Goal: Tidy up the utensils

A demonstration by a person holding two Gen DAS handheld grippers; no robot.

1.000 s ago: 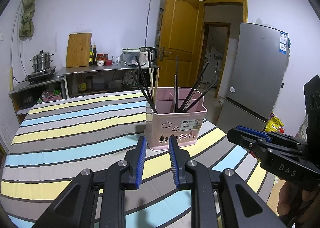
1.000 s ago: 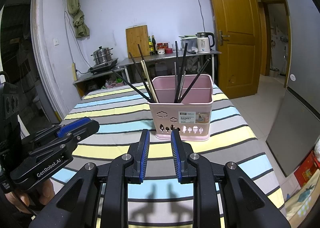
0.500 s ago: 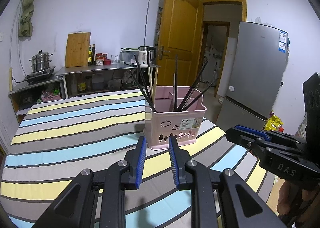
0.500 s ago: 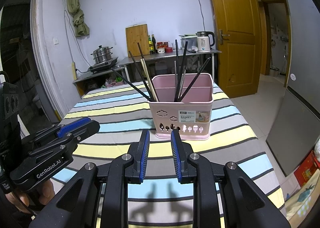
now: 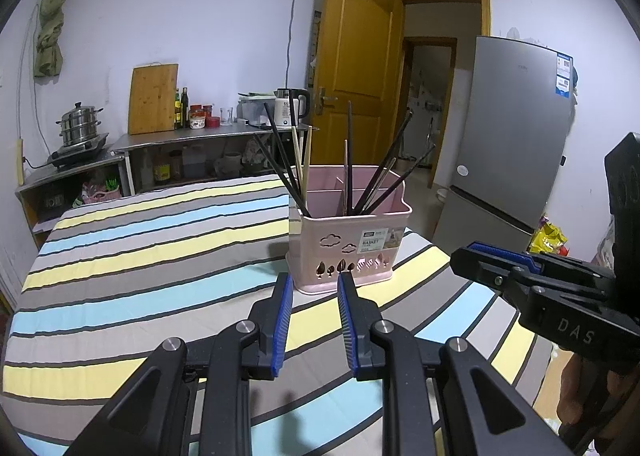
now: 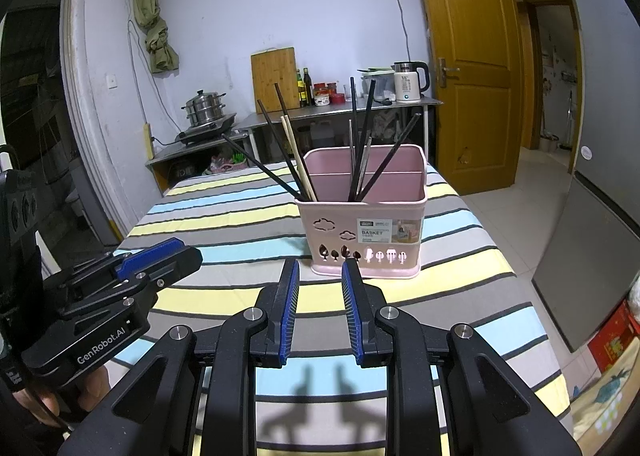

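Both empty claws, left claw (image 5: pixel 312 310) and right claw (image 6: pixel 320 306), hover slightly spread near the pink plastic utensil basket (image 6: pixel 362 232); pinch one black chopstick (image 6: pixel 384 164) high and lift straight.

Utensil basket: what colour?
Pink utensil basket, with cloud and tree cutouts on the front; clearest in the right wrist view.

The pink basket (image 6: pixel 362 232) hides the lower ends of the chopsticks (image 6: pixel 362 144).
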